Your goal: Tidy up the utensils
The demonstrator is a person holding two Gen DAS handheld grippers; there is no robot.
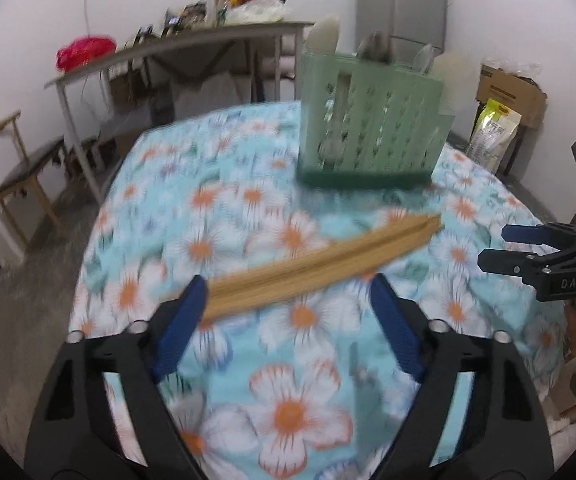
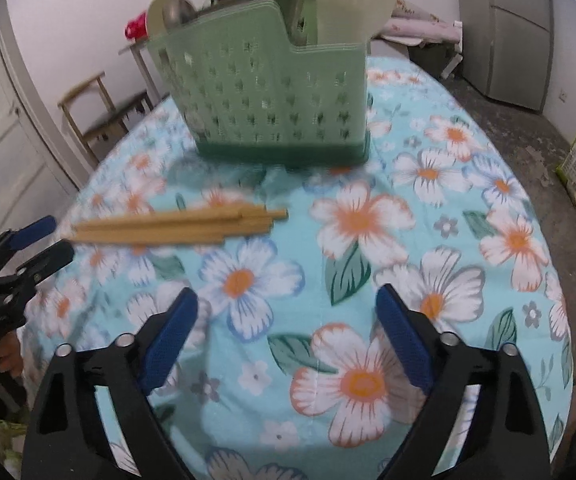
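Round table draped in a turquoise floral tablecloth (image 2: 468,220). Green perforated utensil caddy (image 1: 372,132) standing upright at upper centre of the left wrist view, likewise at top centre of the right wrist view (image 2: 263,100), already stocked with pale spatula-like utensils and metal spoons poking above the rim. Bundle of wooden chopsticks (image 1: 316,266) lying flat on the cloth in the middle of the left wrist view, running diagonally from lower left to upper right, below the caddy and apart from it; seen again at centre left of the right wrist view (image 2: 179,224), lying nearly level. Left gripper (image 1: 290,300) hovering low over the near end of the chopsticks, jaws spread wide, blue pads either side, nothing pinched; contact with the left pad impossible to judge through the blur. Right gripper (image 2: 288,312) at bottom of its own view, jaws released and wide, only flowered cloth between the pads; well clear of the chopsticks. Background clutter: grey side table (image 1: 175,50), wooden chair (image 1: 19,164), grey refrigerator (image 2: 504,28).
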